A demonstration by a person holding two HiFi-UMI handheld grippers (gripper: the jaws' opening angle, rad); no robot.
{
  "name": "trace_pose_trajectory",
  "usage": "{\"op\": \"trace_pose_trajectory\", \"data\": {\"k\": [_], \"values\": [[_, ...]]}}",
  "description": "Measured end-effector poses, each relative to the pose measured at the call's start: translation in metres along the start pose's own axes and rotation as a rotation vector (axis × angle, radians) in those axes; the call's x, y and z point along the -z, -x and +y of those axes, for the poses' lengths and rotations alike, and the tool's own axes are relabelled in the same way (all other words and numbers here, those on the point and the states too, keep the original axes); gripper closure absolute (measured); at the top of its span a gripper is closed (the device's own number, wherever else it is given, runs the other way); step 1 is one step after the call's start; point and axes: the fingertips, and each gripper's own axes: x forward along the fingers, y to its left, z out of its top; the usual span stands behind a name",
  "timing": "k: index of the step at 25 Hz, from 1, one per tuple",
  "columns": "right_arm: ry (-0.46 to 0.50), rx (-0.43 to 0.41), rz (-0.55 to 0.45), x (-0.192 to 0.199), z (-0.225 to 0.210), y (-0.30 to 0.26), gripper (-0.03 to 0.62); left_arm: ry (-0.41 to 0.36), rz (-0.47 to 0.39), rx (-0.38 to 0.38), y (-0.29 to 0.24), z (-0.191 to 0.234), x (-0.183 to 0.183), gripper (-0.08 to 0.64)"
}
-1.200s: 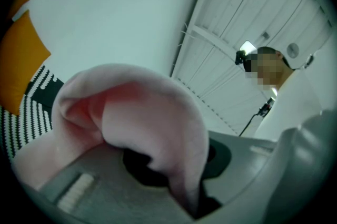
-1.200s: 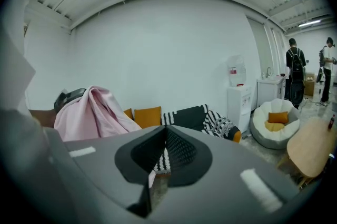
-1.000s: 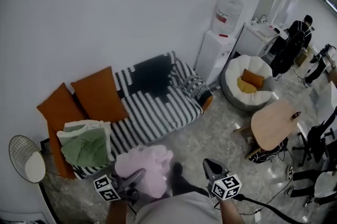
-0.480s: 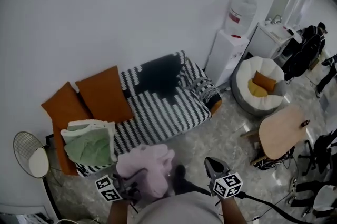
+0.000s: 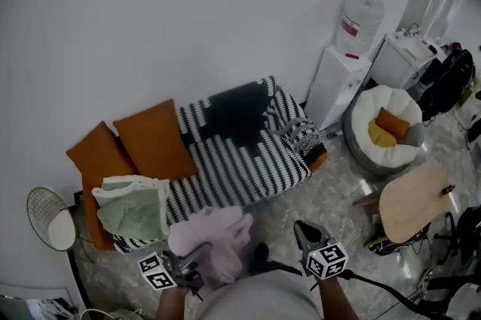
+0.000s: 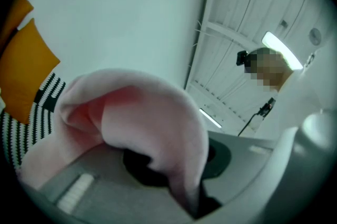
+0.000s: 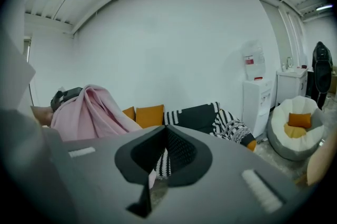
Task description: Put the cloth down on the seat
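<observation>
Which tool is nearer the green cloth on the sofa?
Left. The left tool, gripping the pink cloth, is close beside the green cloth; the right tool is farther right.

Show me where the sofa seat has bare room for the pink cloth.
Bare: the striped seat between the folded green cloths and the patterned cushion. Crowded: the left end, with those cloths and the orange cushions.

1. The cloth [image 5: 214, 236], near and centre, is pale pink.
2. The sofa seat [image 5: 240, 164] has black-and-white stripes, with a solid black patch toward its far back.
3. Two cushions [image 5: 150, 138] at its left end are burnt orange.
4. Folded blankets [image 5: 135, 209] on the near left are pale green and cream.
5. The beanbag [image 5: 374, 102] at the right is white, holding an orange pillow [image 5: 392, 122].
6. The round table [image 5: 417, 194] is light wood; the floor [image 5: 331, 194] is mottled grey.
</observation>
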Motion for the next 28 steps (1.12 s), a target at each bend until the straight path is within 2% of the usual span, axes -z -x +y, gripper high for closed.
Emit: {"op": "trace_pose_trajectory", "data": {"k": [8, 13, 22, 28], "values": [[0.005, -0.039, 0.025, -0.015, -0.057, -0.023, 0.589, 0.006, -0.022, -0.031, -0.058, 0.028, 0.002, 0.482], [0.001, -0.039, 0.047, -0.018, -0.089, -0.030, 0.589, 0.008, -0.022, -0.023, -0.092, 0.041, 0.003, 0.482], [0.046, -0.039, 0.052, -0.038, -0.118, -0.041, 0.589, 0.001, -0.009, 0.001, -0.131, 0.057, -0.005, 0.482], [0.042, -0.025, 0.053, -0.049, -0.125, -0.055, 0.589, -0.007, 0.017, 0.004, -0.142, 0.072, -0.019, 0.482]]}}
